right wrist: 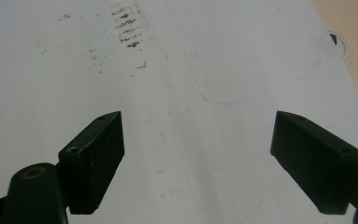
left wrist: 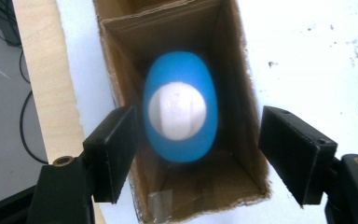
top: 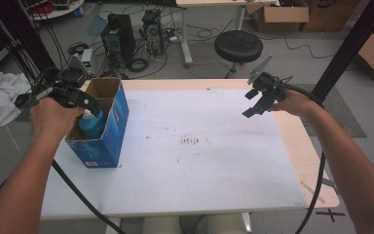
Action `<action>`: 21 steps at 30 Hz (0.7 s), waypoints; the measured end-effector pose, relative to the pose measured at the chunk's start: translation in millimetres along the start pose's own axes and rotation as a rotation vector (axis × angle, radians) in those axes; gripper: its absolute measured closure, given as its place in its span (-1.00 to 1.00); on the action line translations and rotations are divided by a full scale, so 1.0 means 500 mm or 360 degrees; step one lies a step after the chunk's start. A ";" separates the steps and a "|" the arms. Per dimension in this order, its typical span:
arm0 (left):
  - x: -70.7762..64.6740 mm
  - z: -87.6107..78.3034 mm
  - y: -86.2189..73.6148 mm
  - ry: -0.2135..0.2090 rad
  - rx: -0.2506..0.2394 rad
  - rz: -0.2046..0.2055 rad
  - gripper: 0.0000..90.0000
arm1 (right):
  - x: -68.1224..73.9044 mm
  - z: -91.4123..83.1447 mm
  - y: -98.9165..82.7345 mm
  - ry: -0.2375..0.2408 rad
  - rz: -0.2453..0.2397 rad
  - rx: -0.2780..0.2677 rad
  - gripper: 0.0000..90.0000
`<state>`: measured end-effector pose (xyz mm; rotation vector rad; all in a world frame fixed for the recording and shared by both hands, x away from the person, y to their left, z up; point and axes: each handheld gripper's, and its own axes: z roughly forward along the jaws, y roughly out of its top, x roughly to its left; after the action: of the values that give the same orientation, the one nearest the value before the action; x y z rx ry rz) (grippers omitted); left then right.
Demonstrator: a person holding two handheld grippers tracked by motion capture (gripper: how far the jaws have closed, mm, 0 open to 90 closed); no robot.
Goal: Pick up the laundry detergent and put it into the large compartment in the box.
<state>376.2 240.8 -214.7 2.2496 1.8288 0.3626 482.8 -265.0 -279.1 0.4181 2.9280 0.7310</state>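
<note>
Could snag the blue bottle (left wrist: 179,109) or knock it over inside the box (left wrist: 242,70) if the left claw (left wrist: 198,154), jaws apart and clear of it, drifts sideways. Upright in the near compartment at the surface's left edge; oval blue body, white round cap. Right claw (right wrist: 196,158) open, empty.

A lab or workshop room was shown; computer towers (top: 121,36) were stood on a grey floor among tangled cables (top: 141,63); cardboard boxes (top: 278,14) were stacked at the back; a black stool (top: 238,46) was set behind a paper-covered work table (top: 292,146).
</note>
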 end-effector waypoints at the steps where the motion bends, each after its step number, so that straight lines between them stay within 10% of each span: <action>1: -0.004 -0.003 0.000 -0.0003 0.0000 0.0012 -0.36 | 0.000 0.000 0.000 0.0000 0.0000 0.0000 -0.62; 21: -0.067 -0.029 0.004 -0.0023 -0.0019 0.0162 -0.49 | 0.004 0.000 0.003 0.0004 -0.0005 -0.0002 -0.62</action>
<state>366.8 207.8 -202.3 2.3368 1.7050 0.3721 481.3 -263.3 -278.5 0.4124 2.9296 0.7335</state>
